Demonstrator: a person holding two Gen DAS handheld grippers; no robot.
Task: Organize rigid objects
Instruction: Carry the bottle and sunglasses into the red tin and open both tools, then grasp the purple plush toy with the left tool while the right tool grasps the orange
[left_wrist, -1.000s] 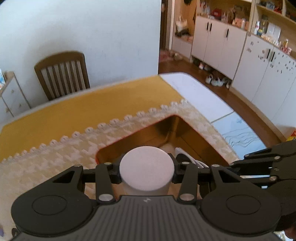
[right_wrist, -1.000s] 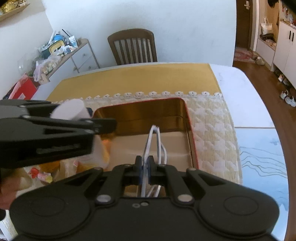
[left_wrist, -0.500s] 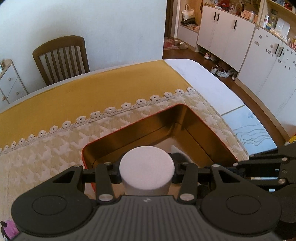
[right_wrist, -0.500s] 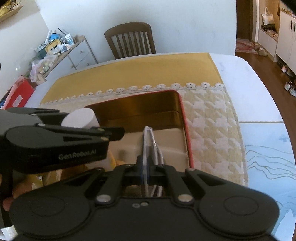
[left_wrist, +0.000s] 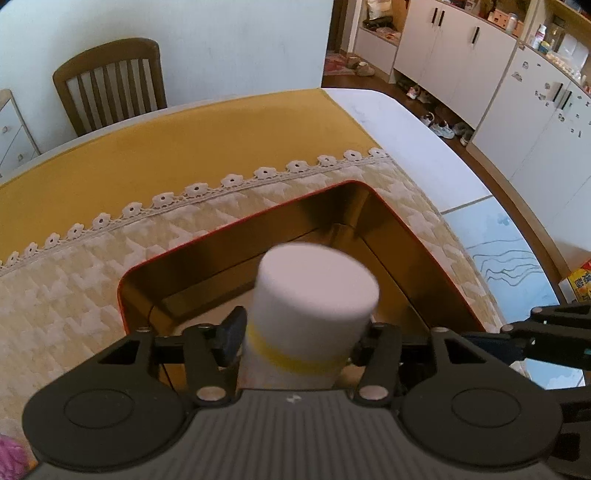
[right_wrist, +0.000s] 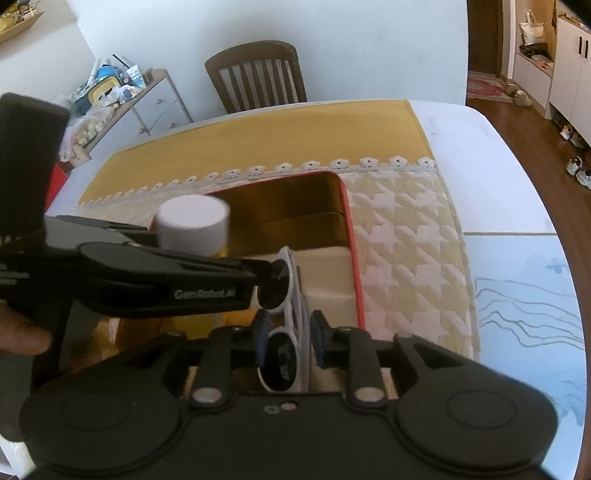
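My left gripper (left_wrist: 299, 338) and right gripper (right_wrist: 290, 341) have just been opening. The white-capped bottle (left_wrist: 314, 295) and white sunglasses (right_wrist: 282, 314) sit loose between the jaws inside the red tin (left_wrist: 236, 225). I judge both delivered.

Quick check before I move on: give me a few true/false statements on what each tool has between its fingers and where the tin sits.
1. A white-capped bottle stands between the left tool's fingers. True.
2. The right tool holds a spoon. False: white sunglasses stand between its fingers, which have just been opening and look clear of the frame.
3. The tin has a red rim. True.
4. The tin rests on bare wood. False: it sits on a cream quilted cloth.
5. The bottle has a blue band. False: the band under its cap is yellow.
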